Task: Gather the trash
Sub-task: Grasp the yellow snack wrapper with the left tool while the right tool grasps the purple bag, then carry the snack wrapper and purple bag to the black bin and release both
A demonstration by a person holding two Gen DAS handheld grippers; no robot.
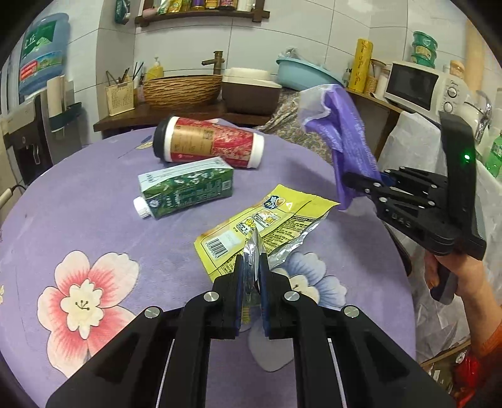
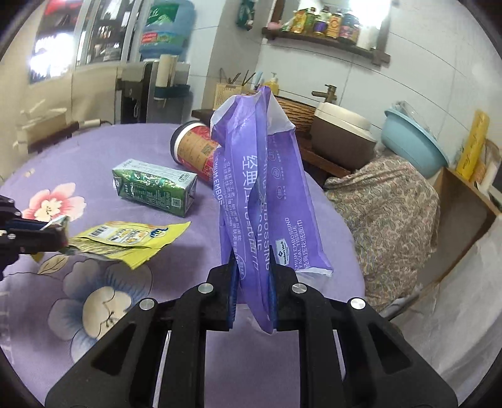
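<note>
We are in a home kitchen: a microwave (image 1: pixel 414 84) at far right, a tap (image 1: pixel 216 61) over a basin, a shelf (image 1: pixel 200 14) of jars on tiled wall.

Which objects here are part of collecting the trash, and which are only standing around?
Part of the job:
- yellow snack wrapper, held by left gripper
- purple tissue pack, held by right gripper
- green carton
- red cup

Standing around:
- microwave
- blue basin
- wicker basket
</note>
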